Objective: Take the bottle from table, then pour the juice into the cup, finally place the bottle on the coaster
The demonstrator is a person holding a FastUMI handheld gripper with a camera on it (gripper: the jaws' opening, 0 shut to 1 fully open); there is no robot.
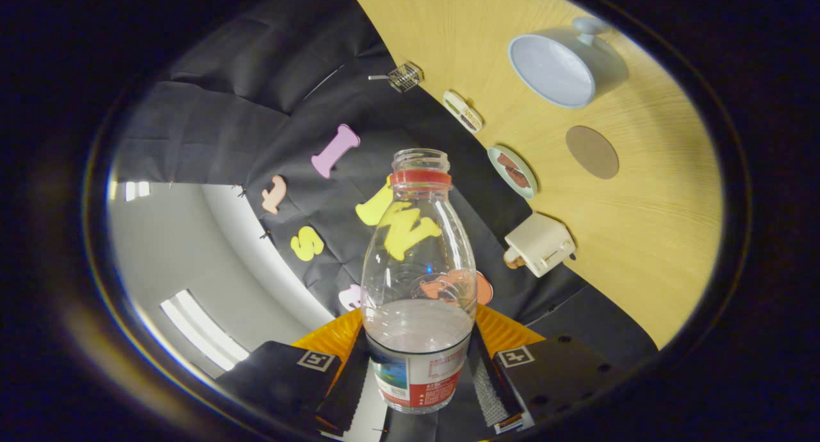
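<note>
Both jaws press on the bottle (418, 282), one on each side of its lower part, so the gripper (416, 381) is closed on it and holds it up off the worktop (640, 237). It is a clear plastic bottle with no cap on and a red ring round its neck. A little pale juice sits in the bottom half. The whole scene looks tipped, so I think the bottle is being swung round toward the cup (564, 67).

From the bottle's open top, the cup lies at about 2 o'clock, well apart. It is pale blue and looks empty. The round brown coaster (592, 152) lies near the cup, at about 3 o'clock from the bottle top, and nothing stands on it. My guess is that the pour has not begun.

What could go wrong? The top is open, so a fast tip could spill juice on the worktop before the mouth is over the cup. The plastic is smooth, so the bottle might slip or twist if the squeeze is weak. A small plate of food (512, 171) and a cream toy toaster (539, 243) lie between bottle and cup, and a low swing could knock them.

The bottle has a label with blue and red parts. The writing on it is too small to read.
</note>
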